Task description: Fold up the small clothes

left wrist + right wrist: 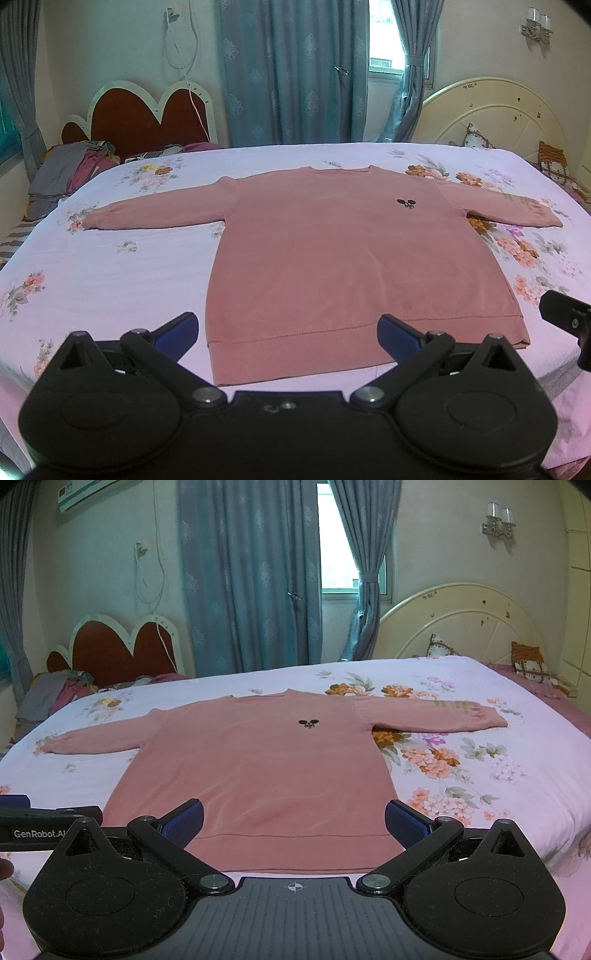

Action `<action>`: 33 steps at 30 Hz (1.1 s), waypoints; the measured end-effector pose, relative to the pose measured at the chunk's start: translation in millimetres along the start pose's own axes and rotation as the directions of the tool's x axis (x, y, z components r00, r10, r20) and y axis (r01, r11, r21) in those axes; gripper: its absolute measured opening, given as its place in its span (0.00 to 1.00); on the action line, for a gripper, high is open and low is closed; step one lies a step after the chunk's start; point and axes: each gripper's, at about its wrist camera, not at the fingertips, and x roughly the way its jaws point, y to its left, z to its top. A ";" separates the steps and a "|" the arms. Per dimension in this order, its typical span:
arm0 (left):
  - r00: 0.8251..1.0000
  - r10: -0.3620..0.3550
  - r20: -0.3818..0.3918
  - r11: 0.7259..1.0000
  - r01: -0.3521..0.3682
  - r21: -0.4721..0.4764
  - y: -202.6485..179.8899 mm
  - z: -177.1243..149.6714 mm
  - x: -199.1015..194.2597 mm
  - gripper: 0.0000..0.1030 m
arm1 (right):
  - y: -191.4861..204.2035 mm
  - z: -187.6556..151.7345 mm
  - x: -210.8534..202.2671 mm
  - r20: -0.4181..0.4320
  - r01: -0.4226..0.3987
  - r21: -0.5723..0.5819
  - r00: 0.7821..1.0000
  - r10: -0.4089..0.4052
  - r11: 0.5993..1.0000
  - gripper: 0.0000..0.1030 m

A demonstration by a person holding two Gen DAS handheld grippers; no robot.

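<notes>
Pink sweatshirt flat on bed, front up, sleeves spread sideways, hem nearest both tongs. Left tongs spread wide, empty, over hem's left half; right tongs likewise, right half. Body's long axis runs straight away from them.

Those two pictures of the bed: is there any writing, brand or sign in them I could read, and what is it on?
"GenRobot.AI", cut off at the end: white letters on the left claw, seen in the right wrist view.
Small black emblem on the pink sweatshirt: a picture, no letters.
Label on the air conditioner: too small to read.
</notes>
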 end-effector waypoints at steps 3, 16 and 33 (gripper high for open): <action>1.000 0.004 0.002 1.000 -0.004 -0.001 1.3 1.7 0.5 1.00 | -2.0 0.4 0.9 -0.002 0.005 0.001 1.000 -0.005 1.000 1.00; 1.000 0.011 0.002 1.000 -0.011 -0.002 -1.6 3.8 1.4 1.00 | -7.5 2.4 4.4 -0.007 0.015 0.002 1.000 -0.015 1.000 1.00; 1.000 0.012 -0.006 1.000 -0.012 -0.004 -7.5 3.3 4.7 1.00 | -11.7 3.6 7.5 -0.013 0.020 0.006 1.000 -0.020 1.000 1.00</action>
